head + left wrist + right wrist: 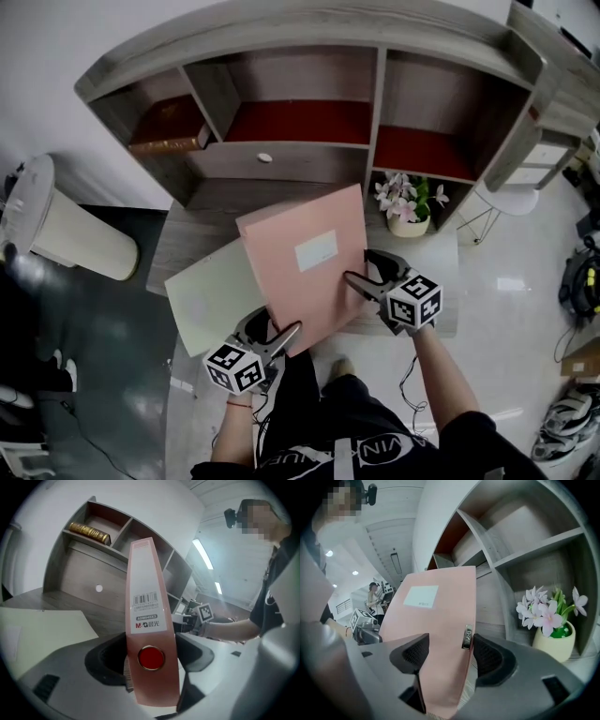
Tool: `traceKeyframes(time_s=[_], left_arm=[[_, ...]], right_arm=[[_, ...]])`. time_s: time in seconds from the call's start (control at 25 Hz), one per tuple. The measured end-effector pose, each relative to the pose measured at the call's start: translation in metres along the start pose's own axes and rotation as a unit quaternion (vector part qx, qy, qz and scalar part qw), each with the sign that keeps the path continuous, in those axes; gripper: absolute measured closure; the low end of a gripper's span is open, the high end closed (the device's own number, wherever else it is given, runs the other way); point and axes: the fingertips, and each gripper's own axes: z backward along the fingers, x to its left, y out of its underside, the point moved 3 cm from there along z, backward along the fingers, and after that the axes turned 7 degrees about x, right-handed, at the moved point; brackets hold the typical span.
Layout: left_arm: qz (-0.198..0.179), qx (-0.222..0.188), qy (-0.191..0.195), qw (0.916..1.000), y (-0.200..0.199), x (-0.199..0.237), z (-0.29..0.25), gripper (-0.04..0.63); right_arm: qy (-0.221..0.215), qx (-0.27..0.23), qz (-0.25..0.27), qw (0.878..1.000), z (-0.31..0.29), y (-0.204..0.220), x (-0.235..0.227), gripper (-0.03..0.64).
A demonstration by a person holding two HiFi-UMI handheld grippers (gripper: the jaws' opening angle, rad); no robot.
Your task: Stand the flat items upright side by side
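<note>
Wide-set jaws of the left gripper (273, 333) clamped the pink binder (300, 267) across its spine while the right gripper (365, 269) pinched the opposite edge, the binder tilted over the desk (202, 220) by a pale green folder (211, 295).

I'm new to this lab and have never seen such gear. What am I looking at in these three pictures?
No robot here: a person holds a two-jaw gripper in each hand. One picture comes from a camera on the person's head, looking down; the other two come from cameras riding on the grippers, looking along their jaws. The left gripper and right gripper both clamp a pink binder, one at its spine, the other at the opposite edge. A pale green folder lies flat on the desk, and a pot of flowers stands to the right.
</note>
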Motion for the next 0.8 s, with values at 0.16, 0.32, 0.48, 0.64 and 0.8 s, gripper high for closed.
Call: traceKeyframes(time_s=[0.16,0.32,0.48,0.64,0.8], left_arm=[[-0.047,0.024,-0.008,0.9986,-0.009,0.014,-0.007,0.285],[-0.046,0.028,-0.005,0.9985,-0.022,0.032,-0.011,0.285],[-0.054,0.025,-0.011,0.9981,-0.041,0.052,-0.016,0.287],[-0.073,0.011,-0.021,0.9971,-0.061,0.069,-0.023,0.287],[-0.053,-0.041,-0.011,0.9977,-0.085,0.072,-0.039,0.288]], right_arm=[[0.005,0.002,-0.005,1.0,-0.015,-0.004,-0.011,0.314],[0.012,-0.002,-0.017,1.0,-0.033,-0.013,-0.018,0.316],[0.017,-0.013,-0.015,1.0,-0.052,-0.03,-0.028,0.322],[0.034,-0.029,-0.008,0.999,-0.07,-0.047,-0.038,0.333],[0.063,-0.041,0.026,0.997,-0.09,-0.061,-0.035,0.574]])
